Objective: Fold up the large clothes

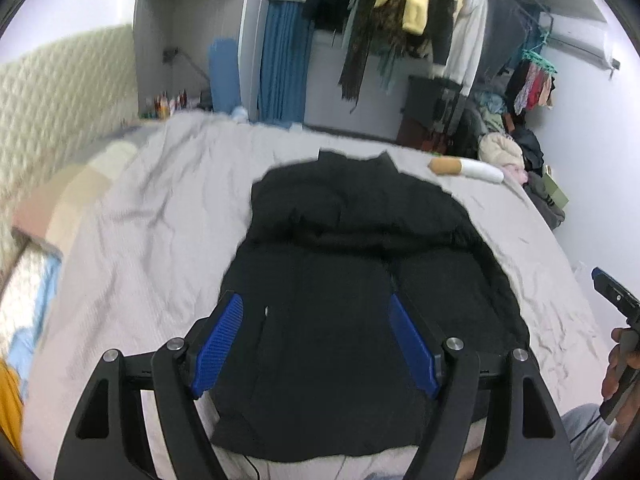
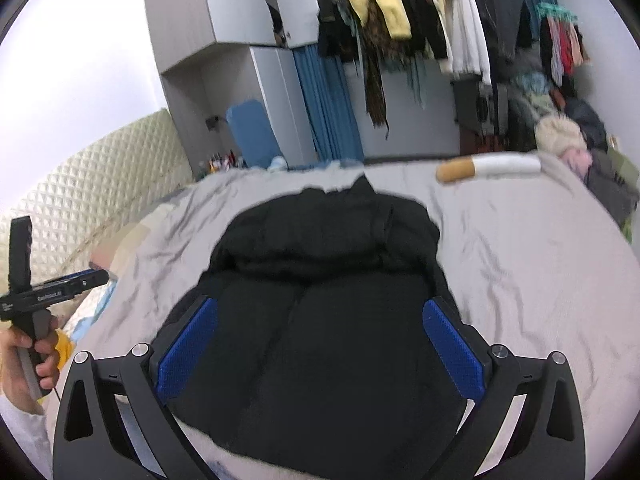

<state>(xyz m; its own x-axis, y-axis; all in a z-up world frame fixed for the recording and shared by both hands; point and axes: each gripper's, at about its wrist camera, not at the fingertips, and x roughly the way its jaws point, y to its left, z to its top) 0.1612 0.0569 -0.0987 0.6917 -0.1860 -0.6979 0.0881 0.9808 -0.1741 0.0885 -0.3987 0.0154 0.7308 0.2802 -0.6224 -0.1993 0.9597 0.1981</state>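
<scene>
The near hem of the black jacket is cut off behind the frames of both tongs, and its sleeves cannot be made out; dark cloth on dark cloth hides most seams, though a central line runs down the front and a bulky fold crosses the upper part below the collar. Both views are soft with blur toward the edges, so the small bottles on the far ledge beside the bed stay unreadable. The jacket lies flat in the middle of the bed, collar pointing away toward the far side, on a wrinkled grey sheet. The left tongs hover over its near part, blue pads spread wide with nothing between them; the right tongs hover likewise, also spread wide and empty. In the right wrist view the left tongs show at the left edge gripped by a hand; in the left wrist view the right tongs are partly cropped at the right rim. A cigarette-shaped pillow rests near the bed's far right side, well apart from the jacket. Beyond stand a quilted headboard, a grey wardrobe, a blue curtain and a crowded clothes rail.
</scene>
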